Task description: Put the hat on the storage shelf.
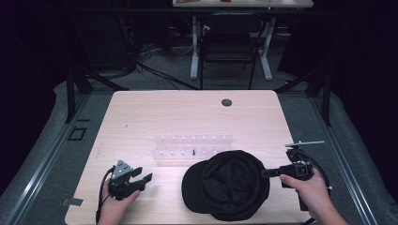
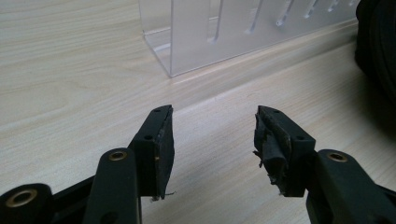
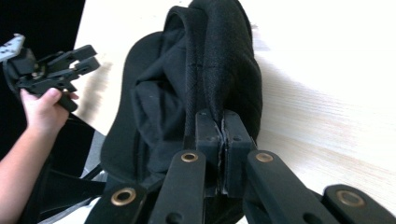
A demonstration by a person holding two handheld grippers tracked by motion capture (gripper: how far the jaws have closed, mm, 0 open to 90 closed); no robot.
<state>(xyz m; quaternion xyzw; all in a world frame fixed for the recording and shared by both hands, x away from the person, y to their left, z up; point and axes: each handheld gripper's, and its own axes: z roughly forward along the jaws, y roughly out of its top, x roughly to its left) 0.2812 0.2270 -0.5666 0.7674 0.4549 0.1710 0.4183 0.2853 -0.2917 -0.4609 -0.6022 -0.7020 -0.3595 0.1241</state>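
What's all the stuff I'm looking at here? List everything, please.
cap: one, black, near edge of the table, its rim pinched by the right gripper
rack: one, clear plastic with small pegs, mid-table behind the cap
table: one, light wood, with a dark round hole near its far edge
chair: one, black, on the floor beyond the table
far desk: one, pale top on white legs, at the back
left gripper: one, black, jaws open over bare wood, held in the left hand
right gripper: one, black, jaws shut on the cap, held in the right hand
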